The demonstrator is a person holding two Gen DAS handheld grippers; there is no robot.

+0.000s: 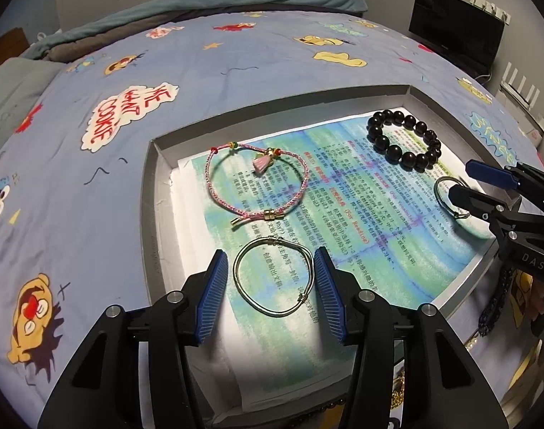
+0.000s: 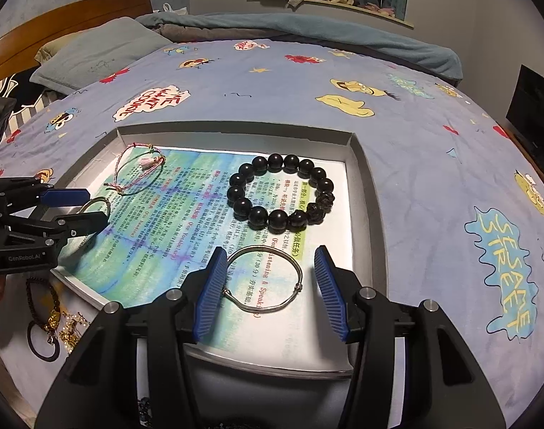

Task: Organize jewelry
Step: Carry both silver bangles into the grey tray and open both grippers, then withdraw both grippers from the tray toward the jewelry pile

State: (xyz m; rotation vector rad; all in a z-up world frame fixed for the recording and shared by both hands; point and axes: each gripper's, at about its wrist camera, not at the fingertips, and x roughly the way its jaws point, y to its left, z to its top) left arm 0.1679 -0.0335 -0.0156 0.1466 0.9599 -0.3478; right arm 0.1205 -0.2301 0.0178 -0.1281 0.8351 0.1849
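1. Four bracelets lie in the shallow grey tray (image 1: 154, 193) on my bed's cartoon-print sheet (image 1: 75, 193), all on a printed paper sheet (image 1: 343, 214) that lines the tray floor.
2. My left tongs (image 1: 273, 287) stand wide open, blue pads either side of a silver bangle (image 1: 273, 275) near the tray's near left corner; neither pad touches the bangle and nothing is gripped.
3. My right tongs (image 2: 270, 291) are likewise spread wide over a second silver bangle (image 2: 268, 279) by the tray's near right edge. The left pad (image 2: 209, 295) overlaps that bangle's rim in view; I cannot tell if it touches. Nothing is clamped.
4. Beyond the left tongs, the pink cord bracelet (image 1: 257, 186) with its small tassel lies near the far left corner, just inside the tray wall.
5. Toward the far right corner sits the black bead bracelet (image 2: 282, 193), well apart from the pink one, with bare paper between them.
6. Open paper runs down the tray's middle, between the two bangles.
7. Outside the tray's near edge, loose jewelry (image 2: 54, 318) lies heaped on the sheet, including dark cords and gold pieces.
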